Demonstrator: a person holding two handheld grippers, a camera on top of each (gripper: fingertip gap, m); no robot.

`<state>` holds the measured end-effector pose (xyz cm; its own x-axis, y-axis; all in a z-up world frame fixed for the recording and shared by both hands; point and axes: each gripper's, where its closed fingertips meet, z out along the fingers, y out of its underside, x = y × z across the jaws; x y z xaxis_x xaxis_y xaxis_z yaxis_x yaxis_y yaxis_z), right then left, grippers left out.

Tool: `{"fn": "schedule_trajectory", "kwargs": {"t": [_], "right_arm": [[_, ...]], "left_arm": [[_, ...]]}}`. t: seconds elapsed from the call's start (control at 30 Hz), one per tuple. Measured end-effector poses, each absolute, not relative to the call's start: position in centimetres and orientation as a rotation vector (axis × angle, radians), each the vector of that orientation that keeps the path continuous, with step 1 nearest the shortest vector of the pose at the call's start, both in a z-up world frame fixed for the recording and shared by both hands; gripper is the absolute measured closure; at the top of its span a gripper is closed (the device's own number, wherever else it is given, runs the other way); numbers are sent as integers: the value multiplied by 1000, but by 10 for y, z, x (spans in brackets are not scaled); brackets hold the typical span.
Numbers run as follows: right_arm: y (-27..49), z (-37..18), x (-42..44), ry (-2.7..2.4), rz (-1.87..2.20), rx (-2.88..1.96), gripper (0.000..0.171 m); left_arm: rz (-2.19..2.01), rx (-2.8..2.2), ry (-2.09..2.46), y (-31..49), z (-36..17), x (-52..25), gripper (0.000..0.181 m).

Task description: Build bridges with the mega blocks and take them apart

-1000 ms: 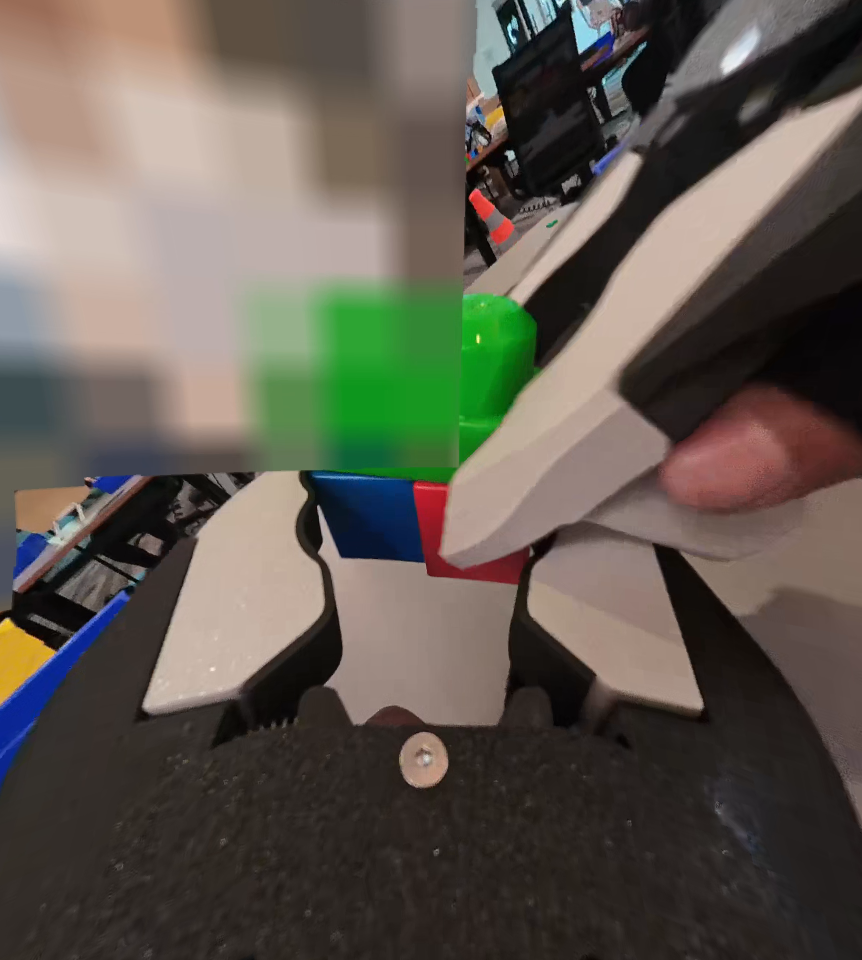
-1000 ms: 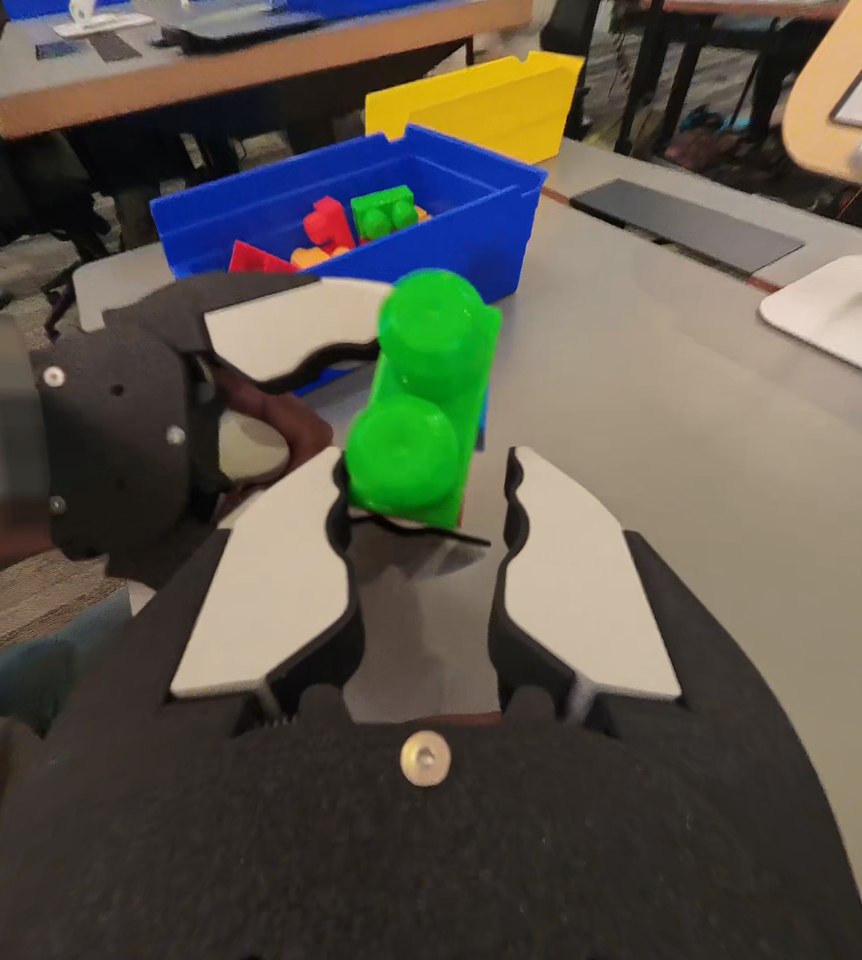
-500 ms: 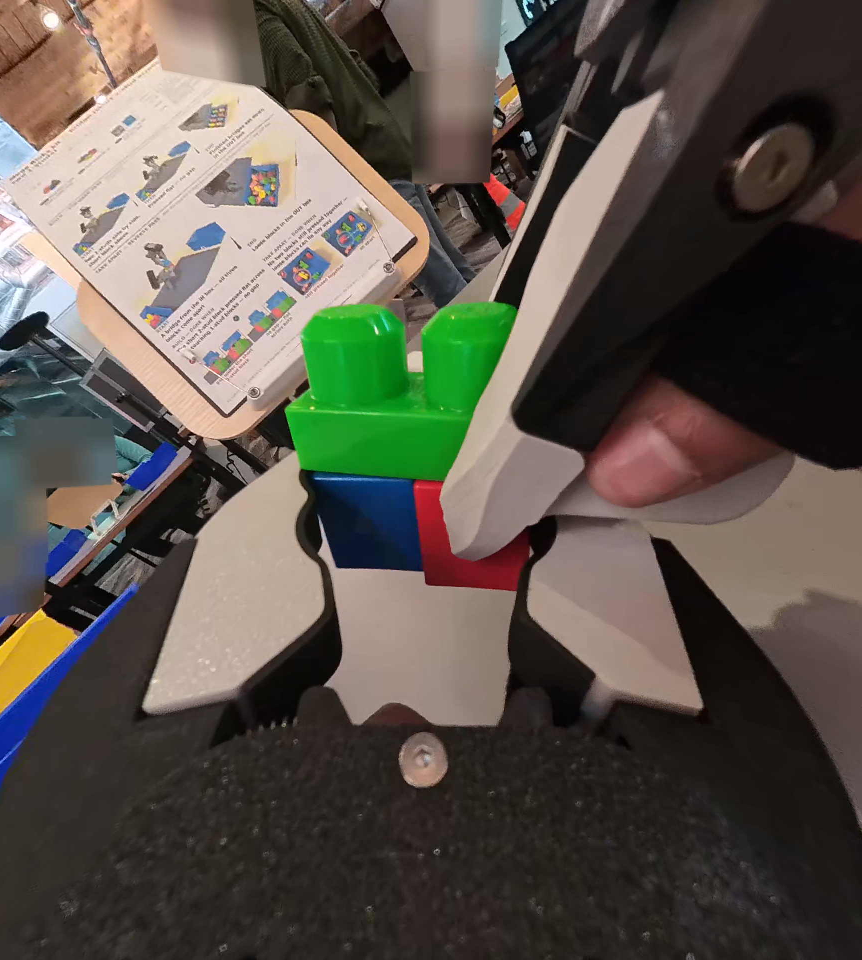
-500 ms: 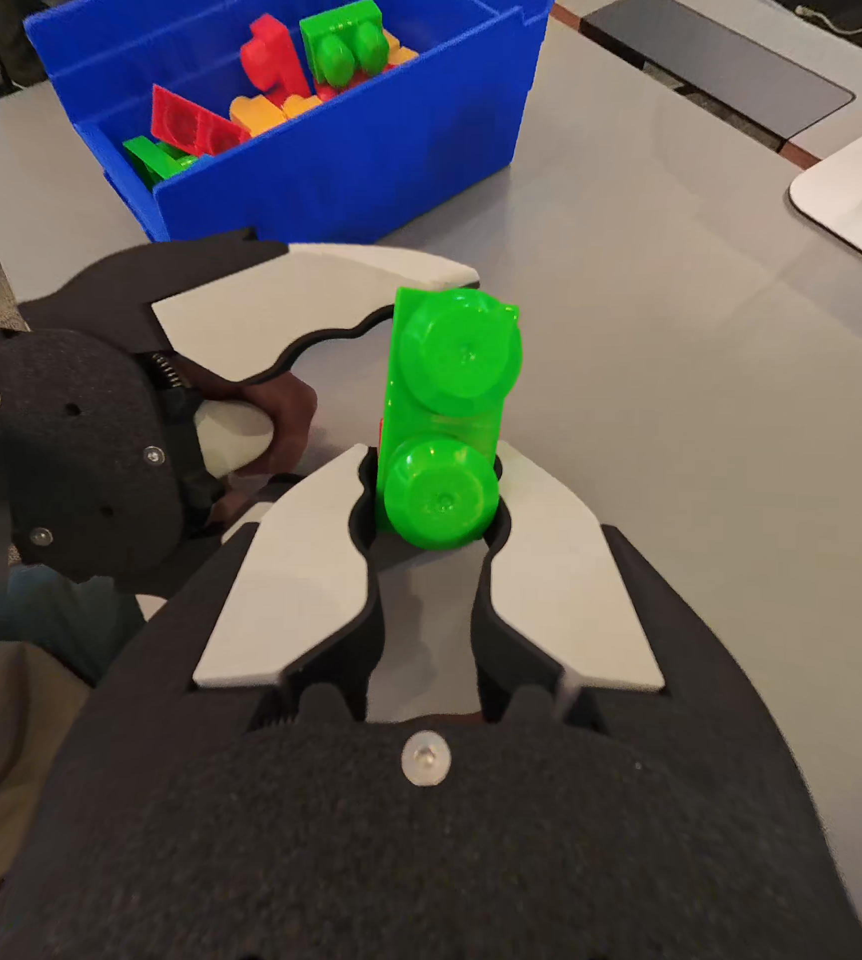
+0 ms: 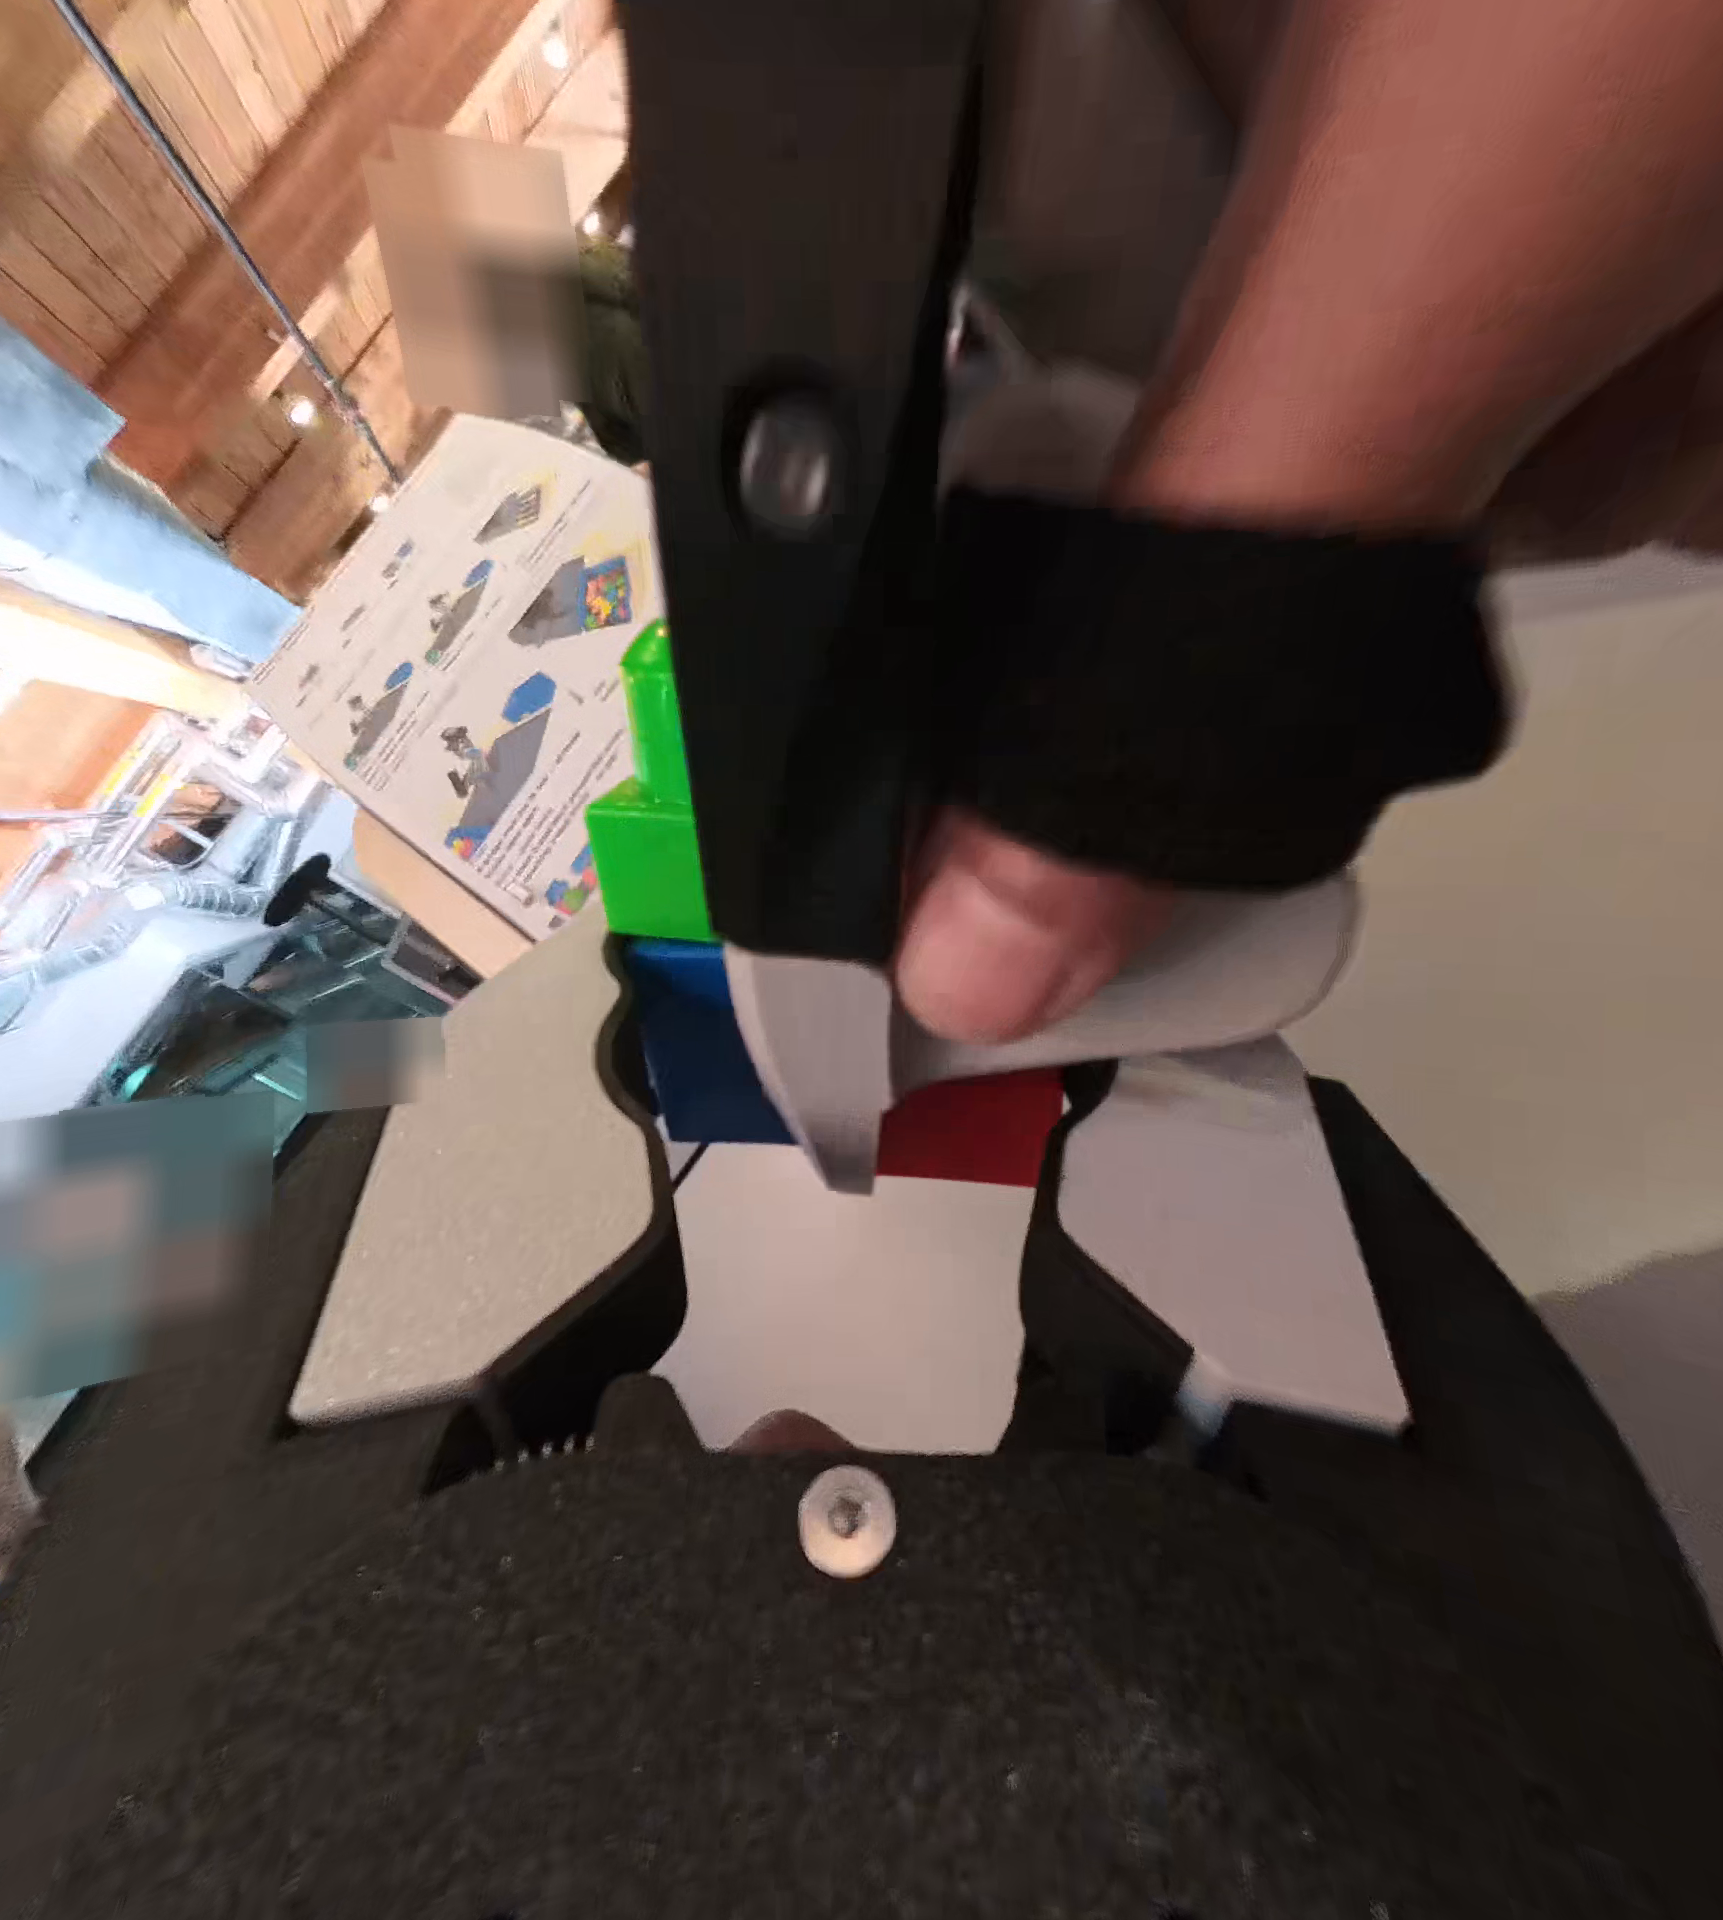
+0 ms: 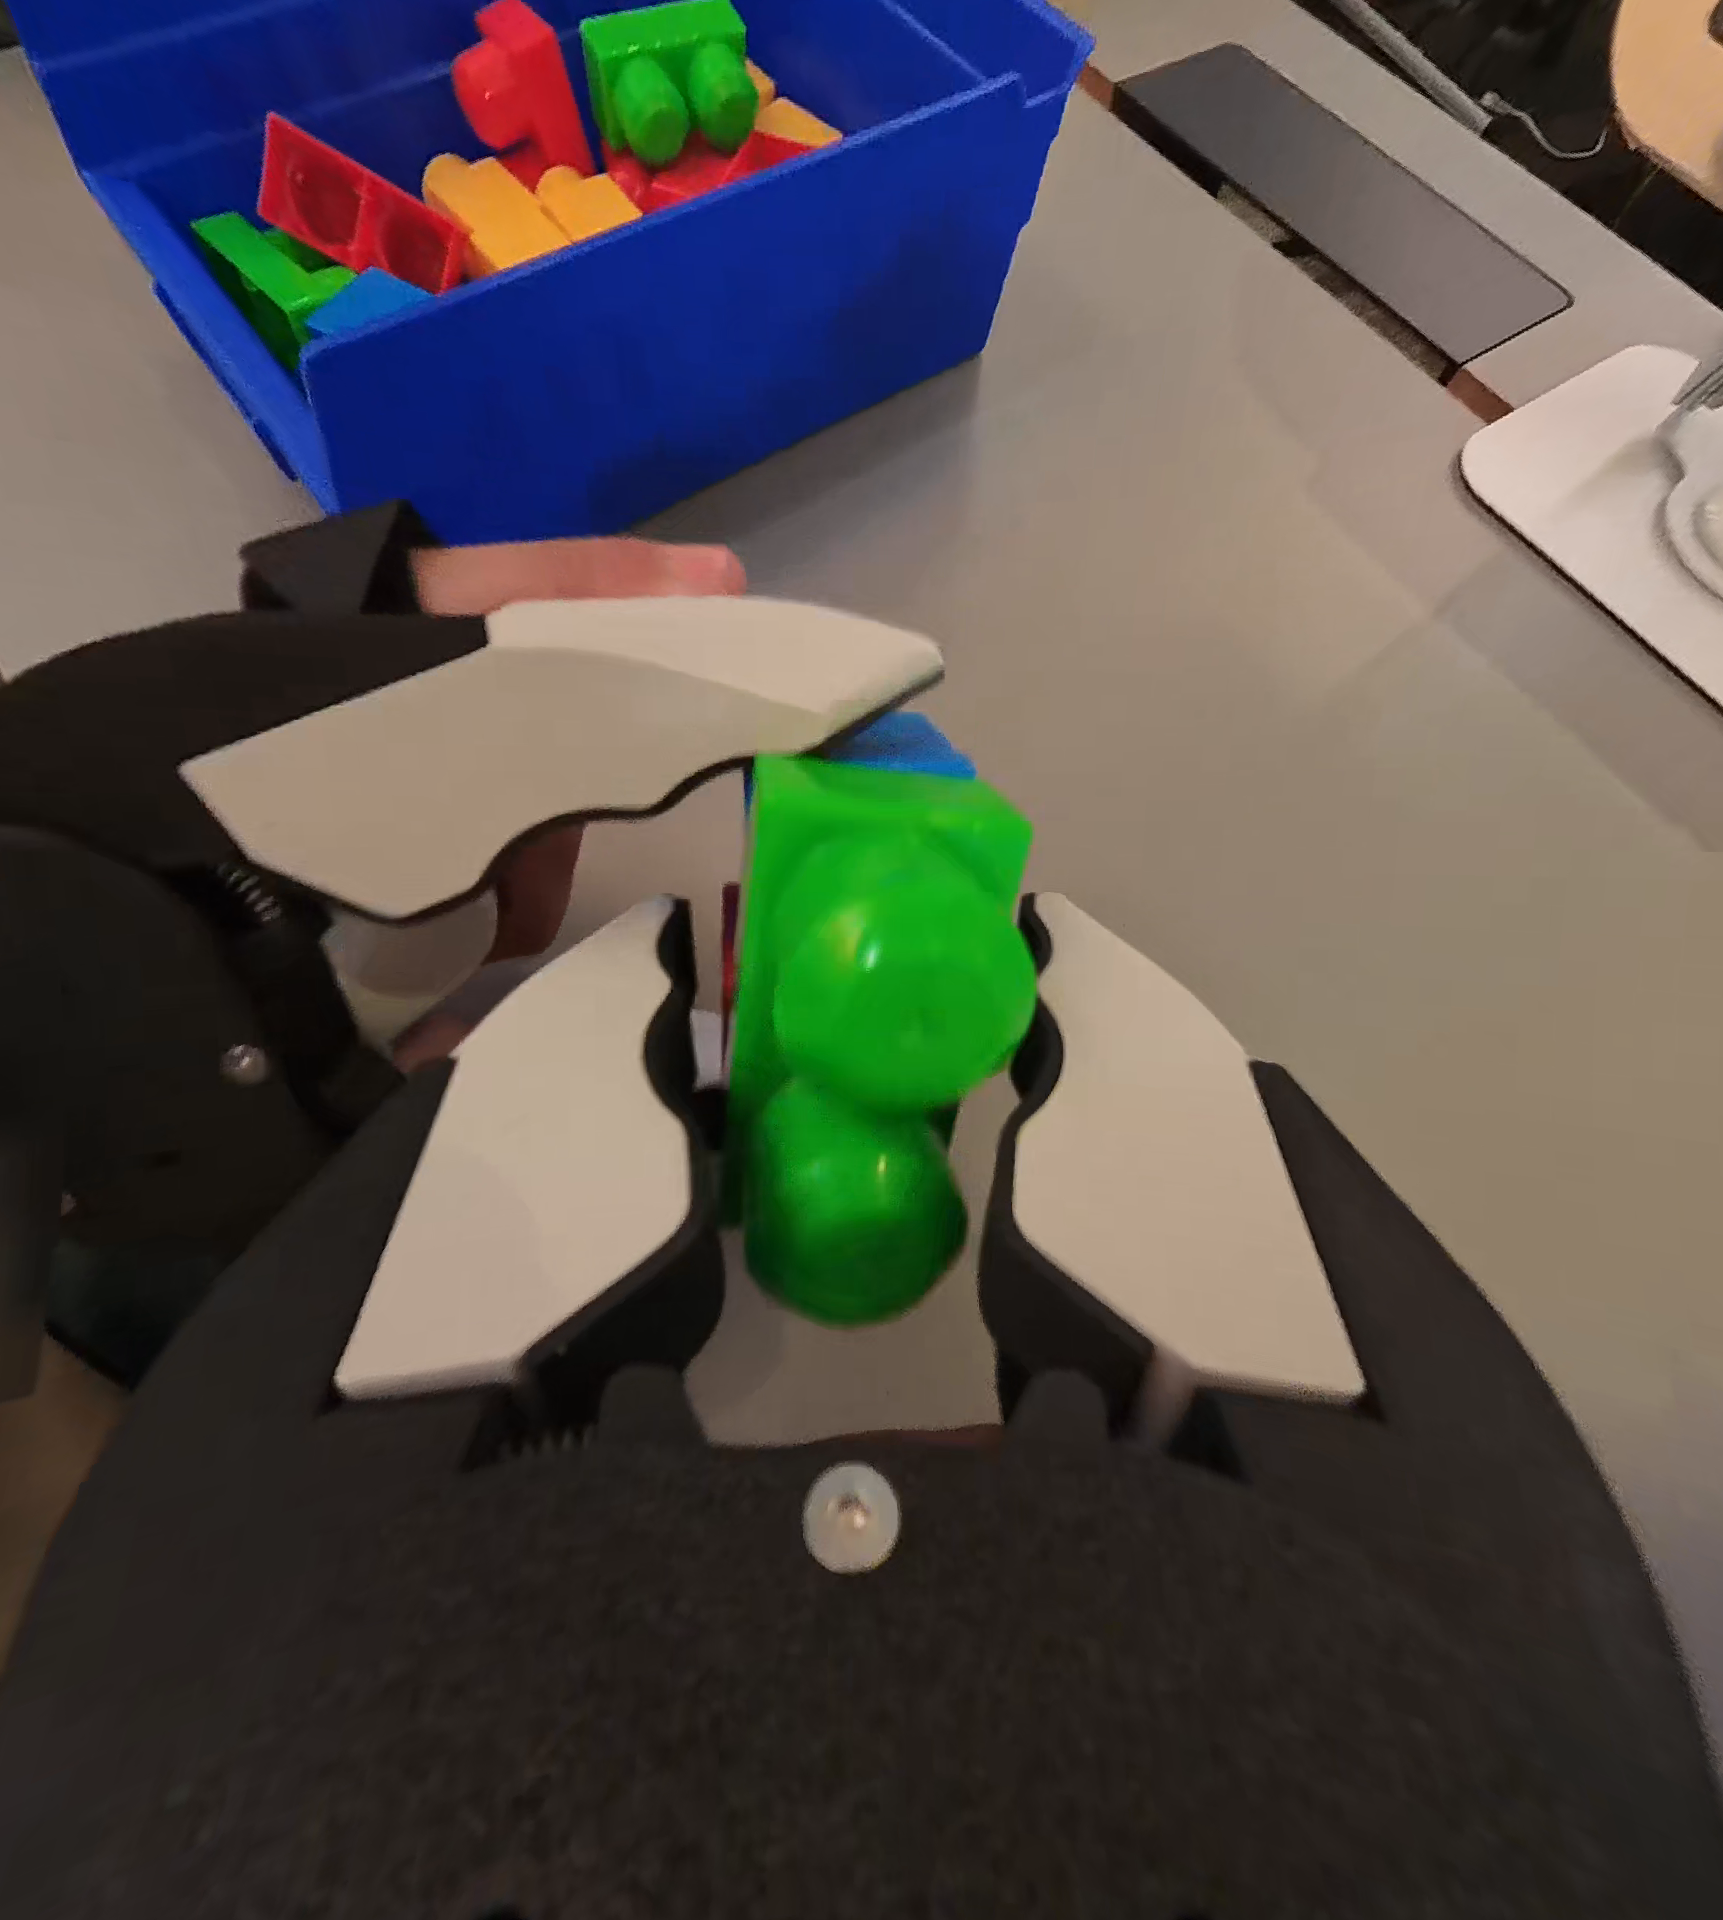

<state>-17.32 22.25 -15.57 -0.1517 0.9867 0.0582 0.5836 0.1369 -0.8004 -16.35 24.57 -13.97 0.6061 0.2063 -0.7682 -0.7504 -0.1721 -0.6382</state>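
A small bridge stands on the grey table (image 6: 1304, 831): a green two-stud block (image 6: 888, 935) on a blue block (image 5: 701, 1060) and a red block (image 5: 971, 1132). My left gripper (image 5: 846, 1039) is shut on the blue and red blocks from the side. My right gripper (image 6: 857, 914) comes from above and is shut on the green block, which looks tilted toward its camera. In the left wrist view only the green block's left edge (image 5: 649, 862) shows behind the right gripper's black finger (image 5: 795, 520). The left gripper's upper finger (image 6: 566, 727) shows in the right wrist view.
A blue bin (image 6: 680, 384) with several red, yellow, green and blue blocks stands behind the bridge. A dark flat pad (image 6: 1345, 218) and a white stand base (image 6: 1615, 540) lie at the right. A board with printed pictures (image 5: 483, 665) stands beyond the table. The grippers are tip to tip, or close to it.
My right gripper moved in over the green block and shut on it. The green block now tilts toward the right camera. My left gripper keeps its hold but its view has tilted.
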Motion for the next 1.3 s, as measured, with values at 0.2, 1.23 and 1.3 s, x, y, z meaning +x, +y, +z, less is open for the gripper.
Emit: {"fn": "schedule_trajectory", "kwargs": {"t": [0.2, 1.23, 1.3], "right_arm": [[218, -154, -172, -1821, 903, -1551, 128], [218, -153, -173, -1832, 799, -1534, 124], [219, -151, -173, -1824, 813, -1517, 127]], "left_arm": [[924, -1520, 472, 246, -135, -161, 103], [981, -1506, 428, 243, -129, -171, 104], [977, -1504, 420, 243, -128, -171, 104]]}}
